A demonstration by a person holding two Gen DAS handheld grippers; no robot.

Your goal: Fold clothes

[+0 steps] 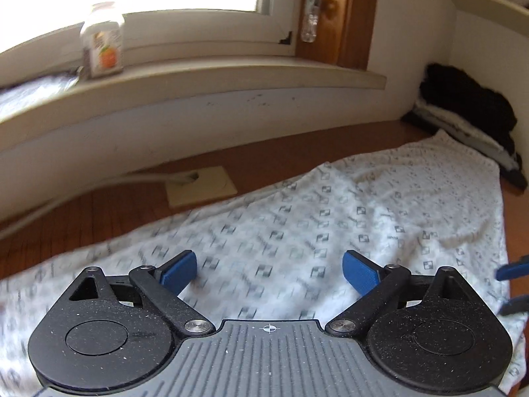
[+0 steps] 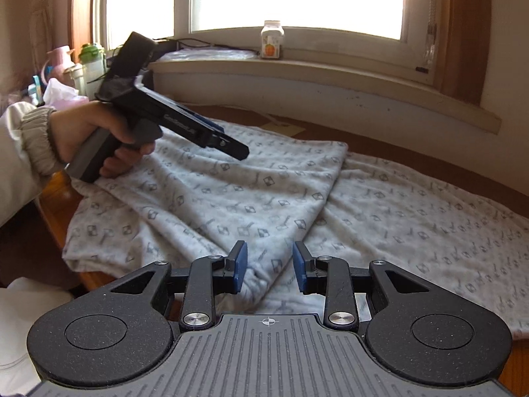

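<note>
A white garment (image 1: 347,211) with a small grey square print lies spread on the wooden table (image 1: 66,218). In the right wrist view the same garment (image 2: 413,208) has its left part folded over into a flap (image 2: 231,192). My left gripper (image 1: 269,271) hovers above the cloth, open wide, nothing between its blue pads. It shows in the right wrist view as the left gripper (image 2: 228,140), held by a hand (image 2: 96,132) over the garment's left end. My right gripper (image 2: 269,266) stands open above the near edge of the cloth, holding nothing.
A windowsill (image 1: 231,76) with a small bottle (image 1: 104,46) runs behind the table. Dark folded clothes (image 1: 469,115) are stacked at the far right corner. Bottles and clutter (image 2: 72,69) stand at the left end. A beige plate with a cable (image 1: 201,185) lies on the table.
</note>
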